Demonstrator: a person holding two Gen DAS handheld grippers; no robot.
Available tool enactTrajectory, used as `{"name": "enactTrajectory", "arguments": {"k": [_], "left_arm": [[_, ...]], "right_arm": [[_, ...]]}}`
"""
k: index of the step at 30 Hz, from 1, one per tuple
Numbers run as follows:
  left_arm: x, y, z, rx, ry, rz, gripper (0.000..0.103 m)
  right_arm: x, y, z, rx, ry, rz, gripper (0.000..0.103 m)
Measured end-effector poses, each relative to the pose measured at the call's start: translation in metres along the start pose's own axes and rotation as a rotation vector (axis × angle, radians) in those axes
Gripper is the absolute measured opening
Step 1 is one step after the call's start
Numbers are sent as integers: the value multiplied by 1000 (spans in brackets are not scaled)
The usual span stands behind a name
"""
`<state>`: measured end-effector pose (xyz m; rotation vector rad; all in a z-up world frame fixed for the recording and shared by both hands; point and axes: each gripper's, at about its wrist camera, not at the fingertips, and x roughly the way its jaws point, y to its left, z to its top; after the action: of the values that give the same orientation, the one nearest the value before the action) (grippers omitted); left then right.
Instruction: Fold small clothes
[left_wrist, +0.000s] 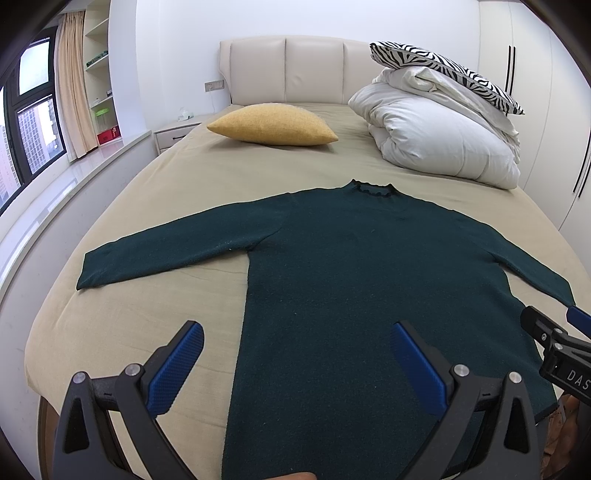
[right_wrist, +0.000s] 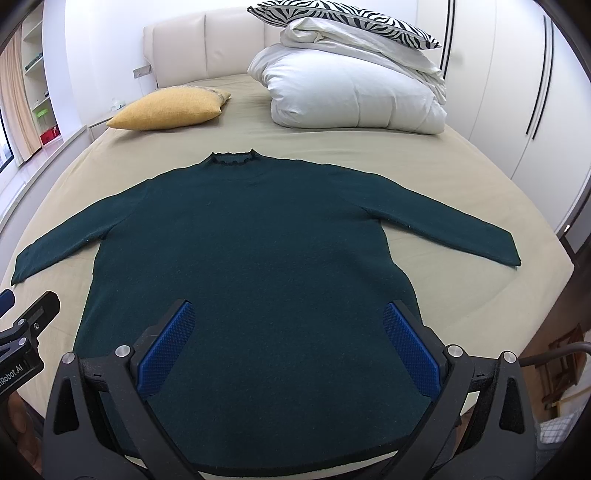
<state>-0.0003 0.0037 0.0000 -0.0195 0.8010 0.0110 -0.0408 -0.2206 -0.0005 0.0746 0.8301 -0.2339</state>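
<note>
both grippers are held over the foot edge of the bed (left_wrist: 110, 325), above the hem of a dark green sweater (left_wrist: 354, 266). the left gripper (left_wrist: 295, 354) is seen with its blue-padded fingers (left_wrist: 177, 365) spread wide, one over the bare sheet and the other over the sweater's lower part, and nothing is held between them. the right gripper (right_wrist: 288, 332) is likewise spread wide, both fingers (right_wrist: 410, 343) set over the sweater's lower body, and nothing is pinched.

the sweater (right_wrist: 251, 251) is laid flat, face up, across the middle of the bed, collar toward the headboard (left_wrist: 284, 70), hem at the foot edge, both sleeves stretched out toward the side edges.

a yellow cushion (left_wrist: 273, 123) is seen near the head end on the left, and a folded white duvet (left_wrist: 439, 140) at the right head corner, with a zebra-striped pillow (left_wrist: 447, 70) stacked on it.
</note>
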Motion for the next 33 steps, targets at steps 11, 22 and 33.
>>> {"name": "enactTrajectory", "arguments": {"k": [11,22,33], "left_arm": [[3,12,-7,-29,13,-35,103],[19,78,-5,-209,52,-266,103],[38,160,-10,-421,43,-152,103]], "right_arm": [[2,1,-3,1,6,0,103],[11,-8,5,34,15,52,103],[10,0,27,88,-41,209,103]]}}
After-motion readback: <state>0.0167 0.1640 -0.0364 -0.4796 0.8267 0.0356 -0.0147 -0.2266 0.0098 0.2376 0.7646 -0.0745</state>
